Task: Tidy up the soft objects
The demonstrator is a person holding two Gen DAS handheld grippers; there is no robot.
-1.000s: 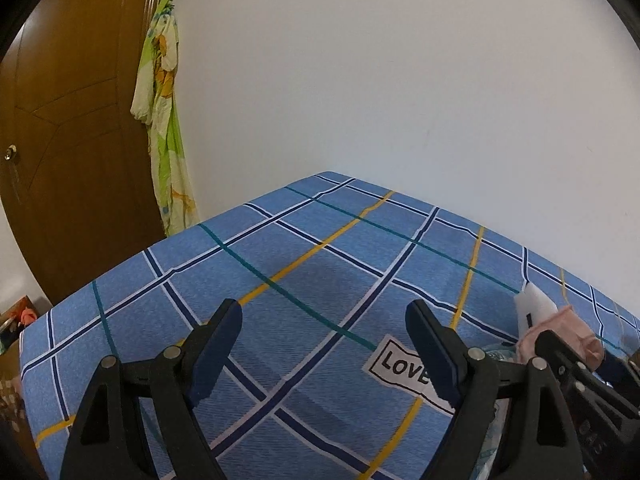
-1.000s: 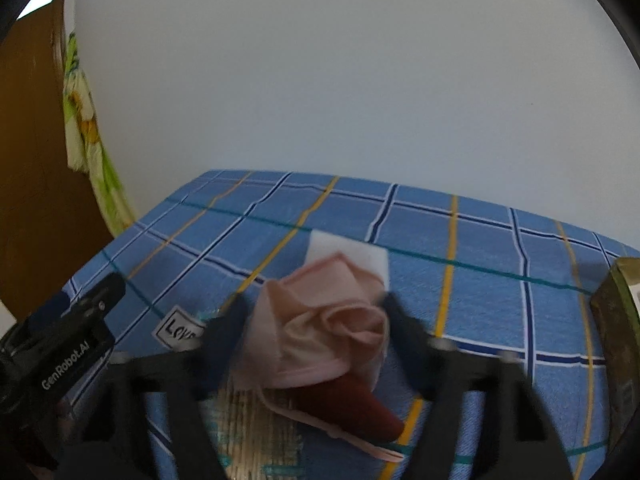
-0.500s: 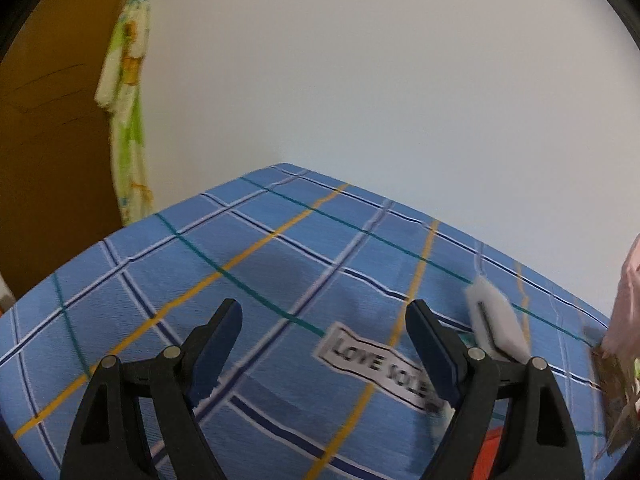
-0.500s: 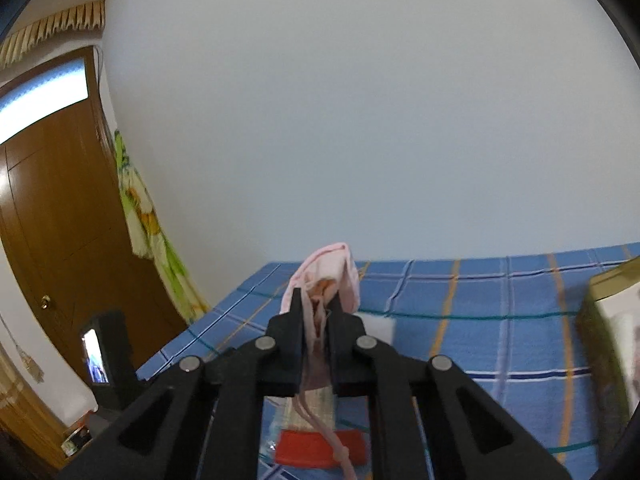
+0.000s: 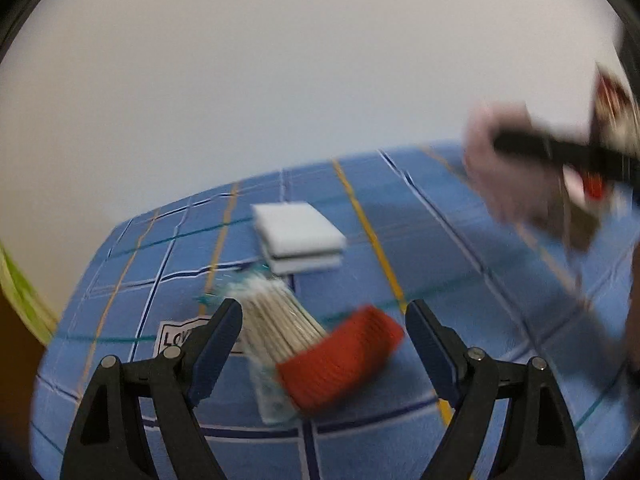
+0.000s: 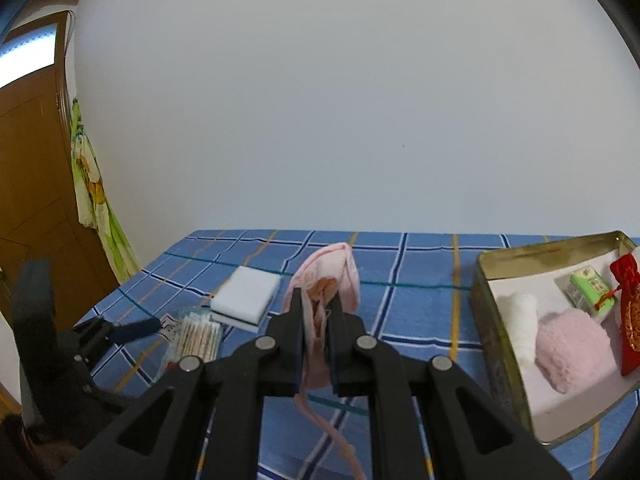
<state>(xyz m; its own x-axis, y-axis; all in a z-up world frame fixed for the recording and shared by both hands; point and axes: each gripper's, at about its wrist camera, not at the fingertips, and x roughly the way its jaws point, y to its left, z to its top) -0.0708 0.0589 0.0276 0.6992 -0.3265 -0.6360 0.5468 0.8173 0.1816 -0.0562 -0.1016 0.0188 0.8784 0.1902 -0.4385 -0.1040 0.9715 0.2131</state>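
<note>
My right gripper (image 6: 317, 312) is shut on a pink cloth (image 6: 330, 270) and holds it above the blue plaid cloth, left of a metal tin (image 6: 490, 320). The tin holds a fluffy pink item (image 6: 572, 340), a white roll (image 6: 520, 320), a green pack (image 6: 588, 286) and a red pouch (image 6: 630, 320). My left gripper (image 5: 324, 332) is open and empty, its jaws either side of a red ribbed item (image 5: 340, 360) and a pack of cotton swabs (image 5: 276, 320). A white sponge (image 5: 300, 236) lies beyond them. The right gripper with the pink cloth (image 5: 516, 176) shows blurred at the right of the left wrist view.
The table is covered by a blue plaid cloth (image 6: 420, 272) against a white wall. A wooden door (image 6: 28, 184) and a hanging green-yellow fabric (image 6: 96, 208) are at the left. The sponge (image 6: 246, 294) and swabs (image 6: 200, 336) lie left of my right gripper.
My right gripper shut on the pink cloth, lifted it and carried it right toward the tin. My left gripper swung right, so the red item and swabs now lie between its jaws.
</note>
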